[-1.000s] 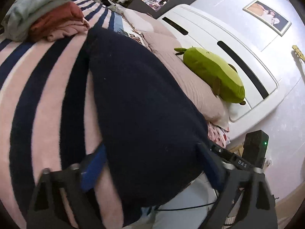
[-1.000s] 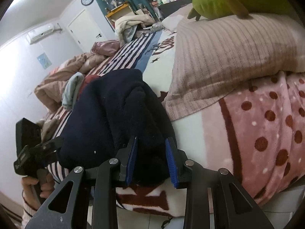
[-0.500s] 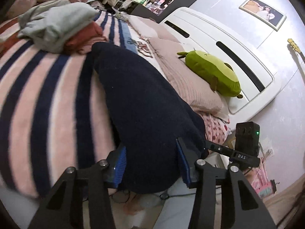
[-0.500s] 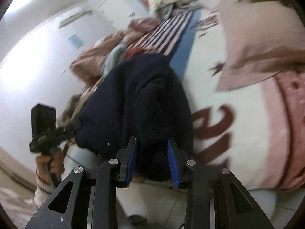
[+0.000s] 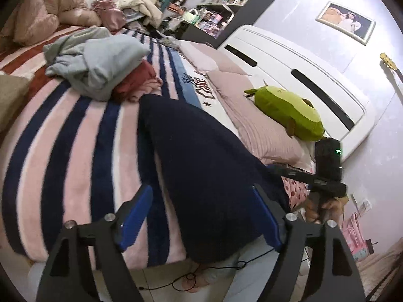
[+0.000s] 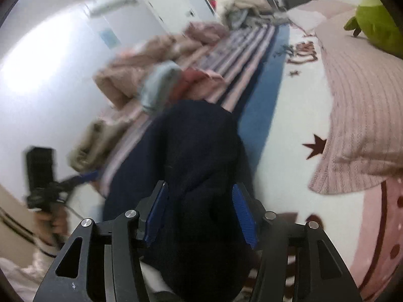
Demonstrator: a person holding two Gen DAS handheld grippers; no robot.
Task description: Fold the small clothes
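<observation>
Change since earlier: left gripper (image 5: pixel 201 214) jaws have spread wide from a near-closed stance; right gripper (image 6: pixel 201 216) jaws have also parted, from a tight pinch to a loose straddle.
Left gripper: blue pads wide apart, gripping nothing; the garment passes between them, nearer the 3 o'clock pad, contact uncertain.
Right gripper: partly open, blue pads either side of a bunched hem; whether they press the cloth cannot be told, the view being blurred.
Task item: dark navy fleece garment (image 5: pixel 201 166), lying lengthwise on the bed, its near end draped over the mattress edge at 6 o'clock, its far end reaching toward 11 o'clock.
Support: pink-and-navy striped plush blanket (image 5: pixel 75 151), under the garment.
Mid-field, 10 o'clock: heap of pale grey-blue and rust-red clothes (image 5: pixel 100 68), close to the garment's far end.
Mid-field, 2 o'clock: ribbed dusty-pink pillow (image 5: pixel 254 125), bearing a green avocado-shaped plush toy (image 5: pixel 289 110).
Far: white slotted headboard (image 5: pixel 302 70).
Risk one: with both grips slack, the overhanging end may slide to the floor.
Risk two: thick fleece may bunch, leaving an uneven fold.
Risk three: folding toward 11 o'clock may snag the heap.
</observation>
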